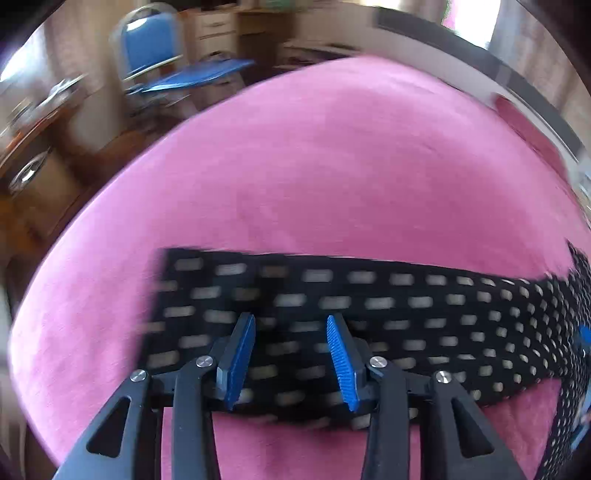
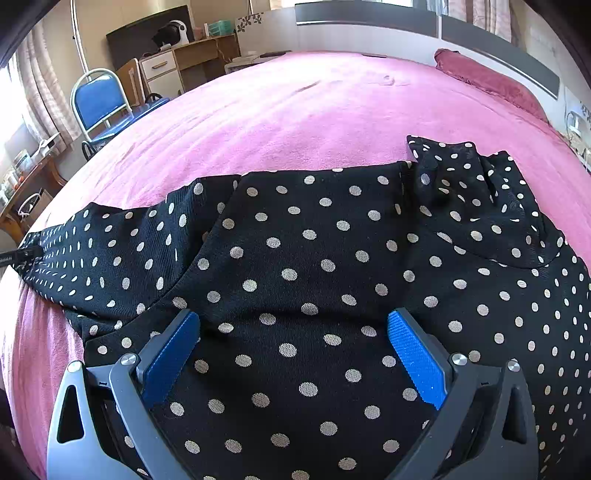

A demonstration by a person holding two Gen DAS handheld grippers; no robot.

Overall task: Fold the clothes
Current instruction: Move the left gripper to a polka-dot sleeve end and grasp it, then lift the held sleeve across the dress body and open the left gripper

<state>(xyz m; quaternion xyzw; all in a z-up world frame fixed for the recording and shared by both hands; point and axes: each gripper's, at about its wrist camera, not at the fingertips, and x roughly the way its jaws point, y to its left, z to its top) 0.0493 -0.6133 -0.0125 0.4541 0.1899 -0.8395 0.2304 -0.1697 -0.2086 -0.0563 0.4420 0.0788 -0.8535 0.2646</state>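
Observation:
A black garment with pale polka dots (image 2: pixel 314 240) lies spread flat on a pink bedcover (image 2: pixel 295 110), its collar (image 2: pixel 454 173) bunched at the far right. One sleeve (image 2: pixel 110 258) stretches out to the left. In the blurred left wrist view this sleeve (image 1: pixel 369 295) runs as a flat band across the pink bedcover (image 1: pixel 332 166). My left gripper (image 1: pixel 291 319) hangs over the sleeve near its end, its blue pads apart and pressing on nothing. My right gripper (image 2: pixel 293 316) is spread wide open over the garment's body, with only flat cloth under it.
A blue chair (image 2: pixel 98 99) stands beside the bed's left edge, with a desk and drawers (image 2: pixel 192 55) behind it. A dark pink pillow (image 2: pixel 491 81) lies by the headboard (image 2: pixel 369 14). A cluttered side table (image 2: pixel 26 173) is at far left.

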